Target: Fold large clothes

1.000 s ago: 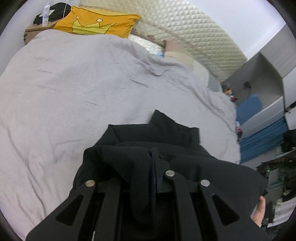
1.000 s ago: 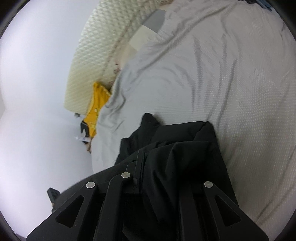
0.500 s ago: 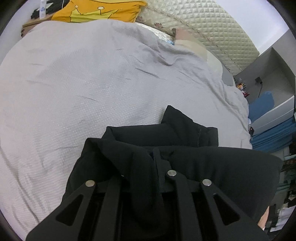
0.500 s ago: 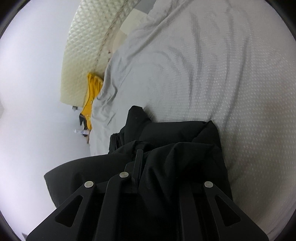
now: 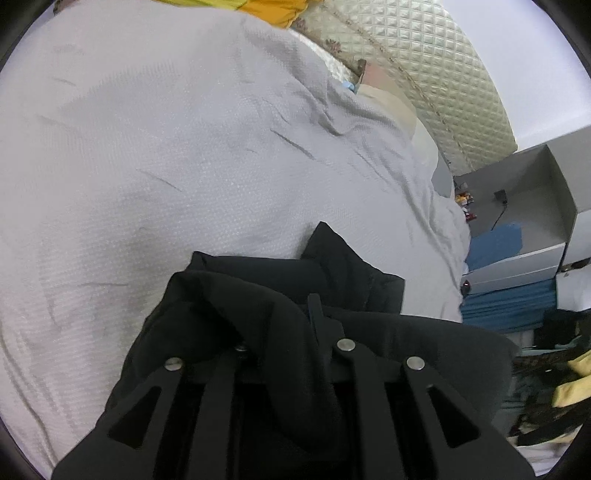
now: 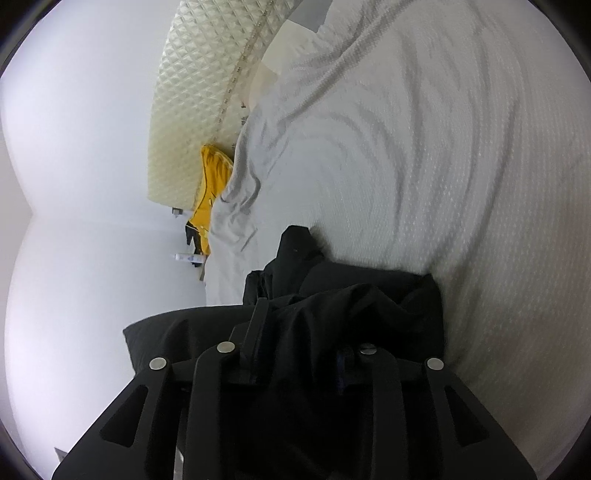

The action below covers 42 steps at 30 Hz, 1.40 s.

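Black garment (image 5: 280, 295) is bunched over both of my grippers, its far end resting on the grey bedspread (image 5: 166, 155) just ahead of them. Left gripper (image 5: 291, 328): fabric is draped over and between the fingers, one finger (image 5: 314, 310) showing as a thin black bar poking up through the cloth; jaws stand narrow and clamped on the garment. Beyond and to the right of this gripper a folded corner of the garment lies flat on the bedspread. Right gripper (image 6: 295, 332): same picture, cloth (image 6: 351, 306) heaped across the fingers, one finger (image 6: 258, 317) visible left of the bunch, jaws narrow and pinching the garment. A stretch of the garment runs off to the left of the right gripper, off the bedspread's edge against the white wall. Far ahead of the left gripper I see the quilted headboard (image 5: 436, 70) and a sliver of yellow pillow (image 5: 273, 11). To its right, past the bed edge, an open grey box (image 5: 535, 192) with blue material (image 5: 495, 243) by it.
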### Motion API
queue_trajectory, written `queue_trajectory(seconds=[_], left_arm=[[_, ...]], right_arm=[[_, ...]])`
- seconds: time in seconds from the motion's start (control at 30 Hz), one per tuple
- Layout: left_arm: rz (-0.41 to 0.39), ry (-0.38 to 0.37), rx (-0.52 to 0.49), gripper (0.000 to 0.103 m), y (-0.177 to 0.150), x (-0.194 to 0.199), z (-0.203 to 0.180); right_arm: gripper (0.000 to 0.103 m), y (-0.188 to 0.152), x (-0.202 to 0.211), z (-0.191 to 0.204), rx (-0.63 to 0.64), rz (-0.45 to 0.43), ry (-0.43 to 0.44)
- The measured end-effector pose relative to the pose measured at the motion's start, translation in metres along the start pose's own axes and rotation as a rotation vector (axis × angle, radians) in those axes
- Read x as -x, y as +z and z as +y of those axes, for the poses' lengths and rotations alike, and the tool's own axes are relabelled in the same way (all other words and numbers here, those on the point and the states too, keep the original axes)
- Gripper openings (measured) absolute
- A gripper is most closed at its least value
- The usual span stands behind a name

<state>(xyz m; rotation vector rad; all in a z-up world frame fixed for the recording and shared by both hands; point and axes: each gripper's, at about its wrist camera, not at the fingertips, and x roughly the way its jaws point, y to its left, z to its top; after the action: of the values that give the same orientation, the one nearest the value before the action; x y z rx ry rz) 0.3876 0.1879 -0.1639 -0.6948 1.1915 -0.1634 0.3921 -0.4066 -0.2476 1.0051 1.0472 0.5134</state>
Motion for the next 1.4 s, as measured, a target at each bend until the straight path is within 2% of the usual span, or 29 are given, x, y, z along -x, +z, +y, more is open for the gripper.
queue_trajectory(seconds=[0.07, 0.1, 0.17, 0.2, 0.23, 0.33, 0.4, 0.43, 0.57, 0.73, 0.8, 0.97, 1.13, 1.23, 1.4], left_arm=[[0.035, -0.049, 0.014, 0.030, 0.006, 0.001, 0.001], [0.051, -0.074, 0.007, 0.033, 0.009, 0.004, 0.000], [0.069, -0.099, -0.013, 0.048, 0.012, 0.011, -0.002], [0.077, -0.109, -0.026, 0.050, 0.014, 0.015, -0.002], [0.082, -0.120, -0.034, 0.052, 0.014, 0.020, -0.002], [0.075, -0.145, -0.053, 0.057, 0.010, 0.038, 0.000], [0.053, -0.136, -0.071, 0.072, 0.007, 0.052, 0.002], [0.013, -0.114, -0.084, 0.082, 0.004, 0.065, 0.005], [-0.077, -0.073, -0.101, 0.082, -0.008, 0.096, 0.013], [-0.276, 0.028, -0.251, 0.082, -0.052, 0.132, -0.012], [-0.324, 0.033, -0.289, 0.082, -0.065, 0.137, -0.022], [-0.437, 0.104, -0.425, 0.082, -0.103, 0.127, -0.058], [-0.503, 0.107, -0.500, 0.082, -0.125, 0.110, -0.078], [-0.527, 0.148, -0.556, 0.082, -0.132, 0.087, -0.090], [-0.498, 0.202, -0.612, 0.082, -0.137, 0.050, -0.097]], right_arm=[[0.036, 0.005, 0.008, -0.001, 0.004, -0.005, 0.015], [0.043, 0.008, 0.013, -0.001, 0.013, -0.013, 0.014], [0.051, 0.013, 0.024, -0.001, 0.020, -0.037, -0.014], [0.065, 0.016, 0.031, -0.002, 0.023, -0.058, -0.041], [0.075, 0.018, 0.040, -0.003, 0.025, -0.080, -0.065], [0.075, 0.019, 0.066, -0.002, 0.038, -0.120, -0.091], [0.075, 0.014, 0.082, 0.008, 0.091, -0.133, -0.155], [0.075, 0.012, 0.085, 0.011, 0.108, -0.137, -0.174], [0.075, -0.006, 0.107, 0.040, 0.192, -0.191, -0.241], [0.075, -0.036, 0.120, 0.090, 0.315, -0.256, -0.266], [0.075, -0.054, 0.119, 0.116, 0.380, -0.286, -0.274], [0.076, -0.105, 0.097, 0.174, 0.541, -0.365, -0.297], [0.080, -0.147, 0.055, 0.202, 0.656, -0.398, -0.330], [0.085, -0.164, 0.015, 0.206, 0.708, -0.395, -0.363], [0.085, -0.167, -0.039, 0.190, 0.734, -0.328, -0.429]])
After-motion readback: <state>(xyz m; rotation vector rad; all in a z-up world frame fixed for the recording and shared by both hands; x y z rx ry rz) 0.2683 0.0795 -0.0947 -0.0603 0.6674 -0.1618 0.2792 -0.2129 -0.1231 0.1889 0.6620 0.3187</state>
